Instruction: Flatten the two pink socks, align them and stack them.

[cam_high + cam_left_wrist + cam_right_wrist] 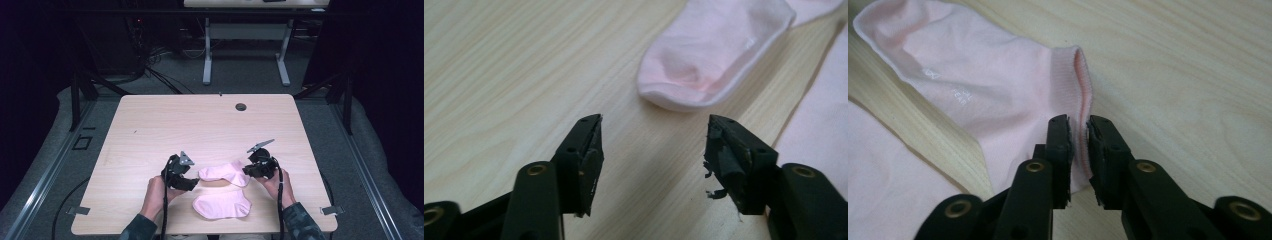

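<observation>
Two pale pink socks lie near the table's front edge. The far sock (224,173) lies crosswise between my grippers; the near sock (222,204) lies flat just in front of it. My right gripper (248,170) is shut on the ribbed cuff (1083,100) of the far sock (978,85), pinching the cuff edge between its jaws (1078,131). My left gripper (192,184) stands open just above the wood, its fingertips (653,131) a short way from the far sock's toe (704,65), touching nothing. The near sock's edge (824,130) lies at the right of the left gripper view.
The light wooden table (165,130) has a round cable grommet (241,106) near its back edge. A second desk's legs (245,55) stand beyond it, with dark cables on the floor at back left. Metal brackets (80,210) sit at the front corners.
</observation>
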`<state>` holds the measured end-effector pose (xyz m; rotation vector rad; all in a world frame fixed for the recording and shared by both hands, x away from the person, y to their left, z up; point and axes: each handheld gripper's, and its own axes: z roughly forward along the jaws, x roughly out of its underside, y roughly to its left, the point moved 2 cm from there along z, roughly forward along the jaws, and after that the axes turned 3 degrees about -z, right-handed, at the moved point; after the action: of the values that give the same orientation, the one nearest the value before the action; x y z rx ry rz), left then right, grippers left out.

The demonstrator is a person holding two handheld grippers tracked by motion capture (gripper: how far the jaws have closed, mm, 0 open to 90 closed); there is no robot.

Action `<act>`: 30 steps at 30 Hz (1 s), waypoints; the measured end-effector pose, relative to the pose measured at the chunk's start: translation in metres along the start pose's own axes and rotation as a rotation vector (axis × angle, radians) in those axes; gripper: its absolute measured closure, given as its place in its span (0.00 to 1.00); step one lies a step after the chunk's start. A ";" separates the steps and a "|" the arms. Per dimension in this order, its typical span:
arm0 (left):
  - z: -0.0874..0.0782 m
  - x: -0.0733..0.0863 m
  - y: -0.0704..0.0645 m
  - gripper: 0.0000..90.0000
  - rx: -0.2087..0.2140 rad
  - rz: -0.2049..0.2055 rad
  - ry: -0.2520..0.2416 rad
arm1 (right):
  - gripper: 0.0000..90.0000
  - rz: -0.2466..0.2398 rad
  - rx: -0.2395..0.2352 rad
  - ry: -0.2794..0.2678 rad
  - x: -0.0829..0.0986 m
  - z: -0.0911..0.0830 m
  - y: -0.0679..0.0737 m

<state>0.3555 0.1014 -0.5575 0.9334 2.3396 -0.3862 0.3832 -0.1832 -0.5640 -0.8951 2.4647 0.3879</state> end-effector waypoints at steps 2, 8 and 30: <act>-0.003 -0.003 0.003 0.41 -0.010 -0.044 -0.021 | 0.84 -0.006 0.009 -0.027 -0.001 -0.002 -0.001; 0.004 -0.022 0.007 0.39 -0.021 -0.147 -0.026 | 0.74 -0.012 0.026 -0.052 0.001 -0.004 -0.003; 0.040 -0.018 -0.011 0.81 -0.038 -0.063 0.108 | 0.89 -0.047 0.052 -0.024 0.007 0.014 0.005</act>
<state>0.3752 0.0656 -0.5769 0.8840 2.4702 -0.3228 0.3798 -0.1770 -0.5791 -0.9192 2.4158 0.3159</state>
